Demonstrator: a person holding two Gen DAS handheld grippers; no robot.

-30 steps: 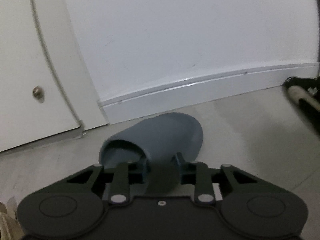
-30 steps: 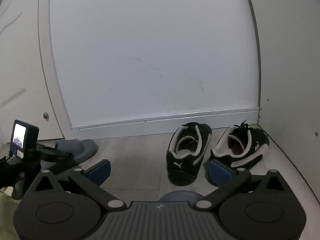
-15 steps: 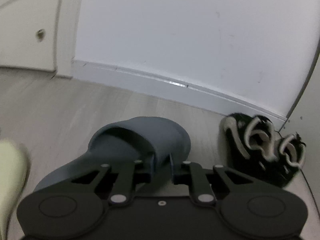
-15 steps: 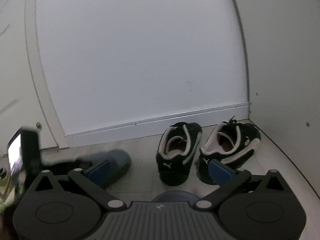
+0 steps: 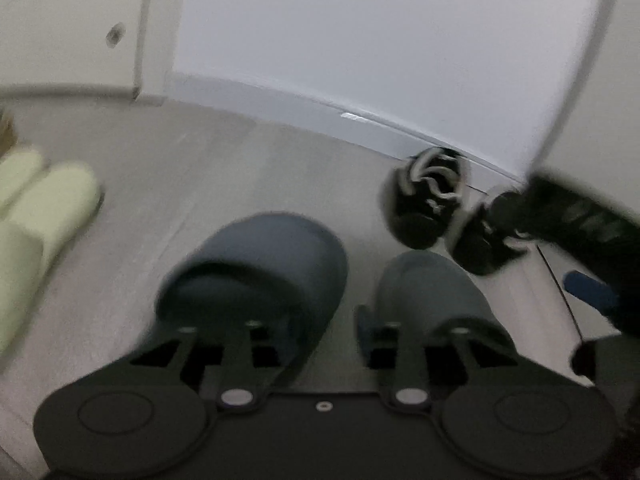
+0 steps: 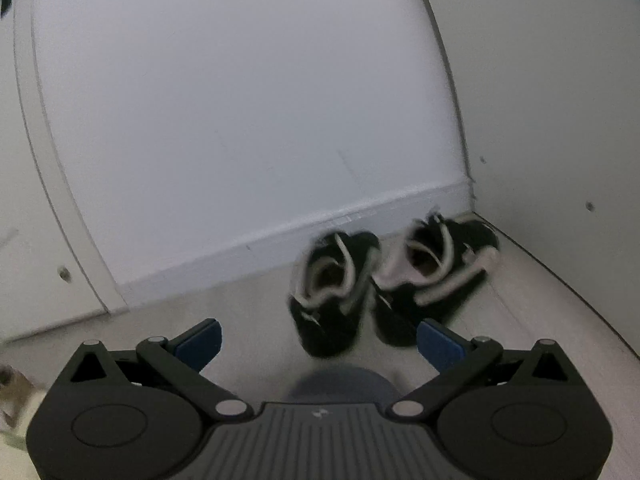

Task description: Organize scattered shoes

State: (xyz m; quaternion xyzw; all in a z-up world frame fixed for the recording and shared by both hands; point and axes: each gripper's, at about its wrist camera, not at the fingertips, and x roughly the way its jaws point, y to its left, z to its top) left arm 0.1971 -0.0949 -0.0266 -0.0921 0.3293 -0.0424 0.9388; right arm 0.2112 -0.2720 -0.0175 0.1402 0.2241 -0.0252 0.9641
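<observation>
Grey-blue rubber is what we see first: two slate-blue slippers on the pale floor [image 5: 224, 168], side by side and close to the camera in the left wrist view. The left slipper [image 5: 264, 264] has its toe pointing to the far wall, and the right slipper [image 5: 432, 292] lies just beside it with a narrow strip of floor between them. Our left gripper [image 5: 308, 332] has just been opening; its jaws now stand about half apart, one finger over the heel part of the left slipper and the other near the inner edge of the right one. The picture is blurred, so we cannot tell if a pad touches the rubber, but the slipper does not look pinched. Farther right, near the white baseboard [image 5: 280, 104], stand two black sneakers with pale lining [image 5: 428, 200], close together in the corner. At the left edge we see pale green slippers [image 5: 52, 204], well apart from the blue pair. Our right gripper [image 6: 318, 338] is wide open and holds nothing; between its blue pads [image 6: 200, 342] we look at the sneakers. A rounded piece of blue slipper [image 6: 340, 388] shows just over its body. This right gripper also appears at the right edge of the left wrist view, dark and blurred.
</observation>
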